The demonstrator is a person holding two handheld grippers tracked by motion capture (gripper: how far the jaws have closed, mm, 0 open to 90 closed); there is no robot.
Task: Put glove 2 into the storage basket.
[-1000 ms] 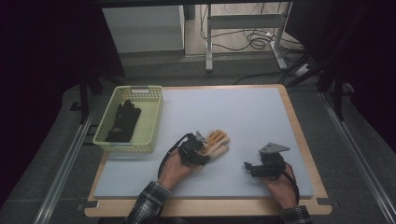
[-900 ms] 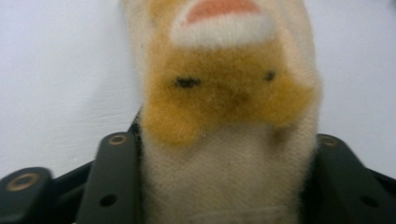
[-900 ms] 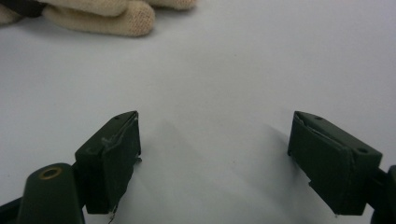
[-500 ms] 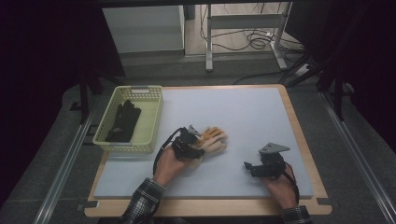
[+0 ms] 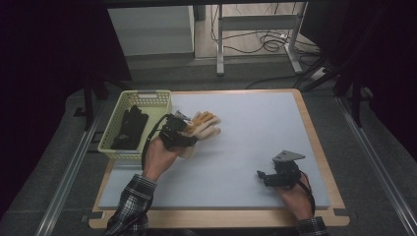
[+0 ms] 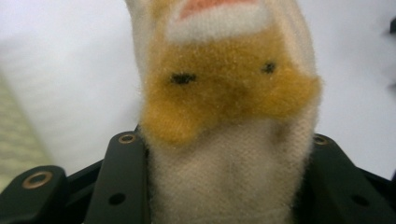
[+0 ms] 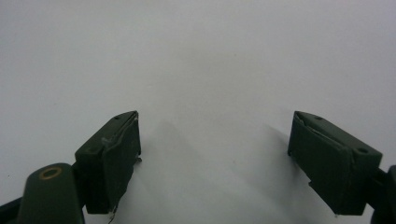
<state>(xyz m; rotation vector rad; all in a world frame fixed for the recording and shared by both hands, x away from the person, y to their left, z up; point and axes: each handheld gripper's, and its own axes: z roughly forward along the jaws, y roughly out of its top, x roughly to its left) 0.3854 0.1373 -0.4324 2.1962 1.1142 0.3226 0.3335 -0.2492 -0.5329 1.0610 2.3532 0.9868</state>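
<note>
Centrally, the left gripper (image 5: 183,129) is clamping a fuzzy cream-and-orange work glove (image 5: 204,125), its jaws having just been closing on the fabric. From the left gripper view, the glove (image 6: 229,121) is bulging up between the two black jaws, pressed on both sides. From the high view, the glove is sitting just beside the right edge of the basket (image 5: 112,146), over the pale blue mat (image 5: 255,123), its fingers pointing away from the person.

Near the person's side of the mat, the right gripper (image 5: 265,177) is resting with its jaws standing wide apart; in its own view (image 7: 215,154) nothing is lying between them but bare mat.

One pale yellow-green plastic basket is sitting at the mat's left edge, and a dark glove (image 5: 129,127) is lying inside it. Altogether two gloves, one basket and two grippers are showing.
</note>
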